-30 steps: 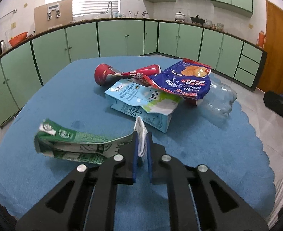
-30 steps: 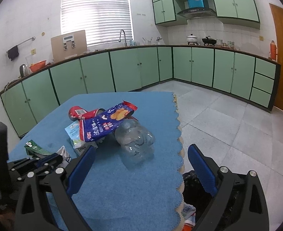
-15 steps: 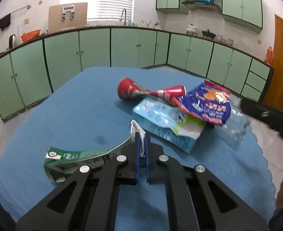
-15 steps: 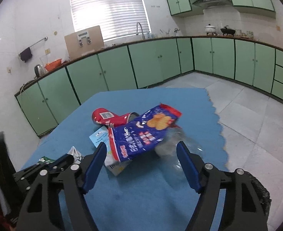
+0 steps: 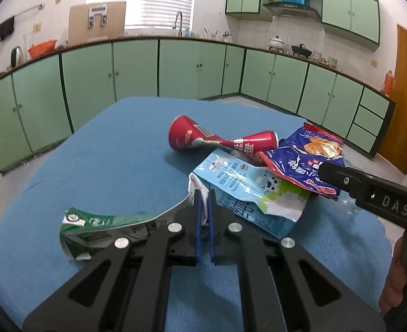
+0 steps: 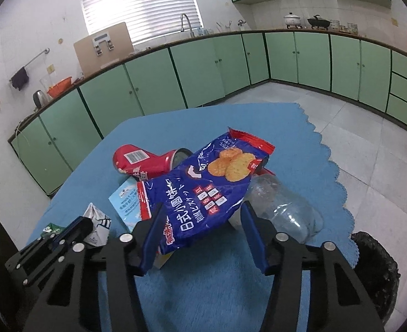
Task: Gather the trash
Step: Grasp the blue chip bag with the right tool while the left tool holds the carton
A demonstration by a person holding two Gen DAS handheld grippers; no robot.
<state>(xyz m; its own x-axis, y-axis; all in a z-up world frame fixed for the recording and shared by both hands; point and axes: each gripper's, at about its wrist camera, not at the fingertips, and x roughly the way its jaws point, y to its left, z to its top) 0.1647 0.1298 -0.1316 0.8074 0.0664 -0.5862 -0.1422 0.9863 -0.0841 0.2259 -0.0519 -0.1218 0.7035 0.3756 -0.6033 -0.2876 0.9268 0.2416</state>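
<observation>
My left gripper (image 5: 203,197) is shut on the white torn end of a flattened green carton (image 5: 103,221), which trails off to the left over the blue tablecloth (image 5: 106,152). Just beyond lie a light-blue milk carton (image 5: 247,191) and a crushed red can (image 5: 198,138). The near end of a blue snack bag (image 6: 203,188), which lies on top of the pile, sits between the fingers of my right gripper (image 6: 202,221). Those jaws are closing and do not clearly press on it. A clear plastic bottle (image 6: 283,207) lies under the bag to the right.
A black-lined trash bin (image 6: 375,262) stands on the floor past the table's scalloped right edge (image 6: 339,188). Green kitchen cabinets (image 5: 137,69) ring the room. In the left wrist view the right gripper's body (image 5: 369,191) reaches in from the right.
The right gripper has moved in over the pile and its jaws have narrowed around the snack bag. The left gripper has shifted a little, still holding the green carton.
</observation>
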